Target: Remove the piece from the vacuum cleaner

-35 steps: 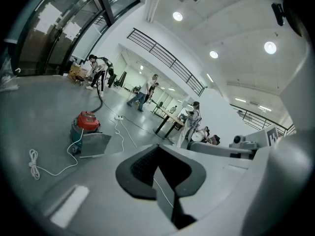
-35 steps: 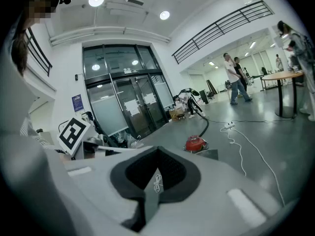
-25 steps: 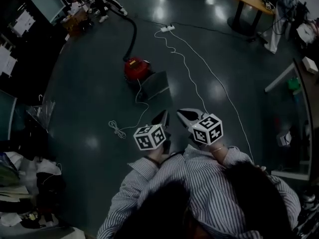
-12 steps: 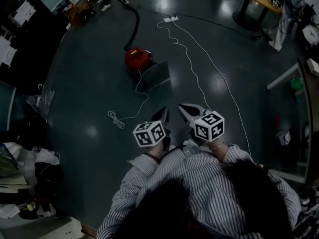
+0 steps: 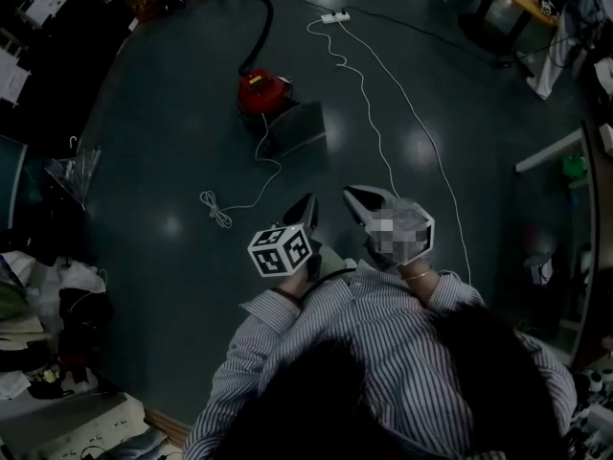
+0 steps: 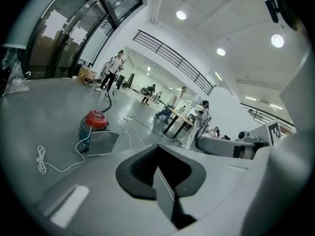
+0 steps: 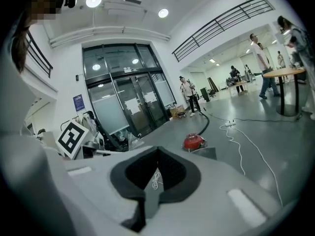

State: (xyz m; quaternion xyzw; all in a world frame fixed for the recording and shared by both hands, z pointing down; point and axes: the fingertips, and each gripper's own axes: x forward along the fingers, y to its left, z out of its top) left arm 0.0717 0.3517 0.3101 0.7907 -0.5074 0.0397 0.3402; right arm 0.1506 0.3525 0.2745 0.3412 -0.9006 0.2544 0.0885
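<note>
1. Holding the left gripper point(image 5: 307, 207) and the right gripper point(image 5: 356, 202) side by side just ahead of the striped shirt point(image 5: 383, 333), both pointing slightly down toward the dark floor point(image 5: 163, 161).
2. Carrying both pairs of jaws pressed fully together and gripping nothing, with only floor and cord showing beyond the pads in each gripper view.
3. Looking past a coiled white cord point(image 5: 213, 209) lying on the floor between the grippers and the machine and trailing up to it.
4. Facing the red vacuum cleaner point(image 5: 261, 92), well apart from both grippers, with a flat grey panel point(image 5: 299, 127) touching its near side. Judging that panel to be the likely piece to remove, without being able to tell how it is attached.
5. Noting a black hose point(image 5: 261, 27) leading away from the far side, and a long white cable point(image 5: 402, 132) running to a power strip point(image 5: 333, 16) beyond.
6. Risking a snag on the coiled white cord while closing in, and so tugging the machine sideways.
7. Risking a blunt knock on the flat grey panel by arriving with the jaws closed, so needing to open them before reaching it.
8. Risking dragging the whole canister across the smooth floor by pulling one-handed, so probably needing the other gripper to brace the red body.
</note>
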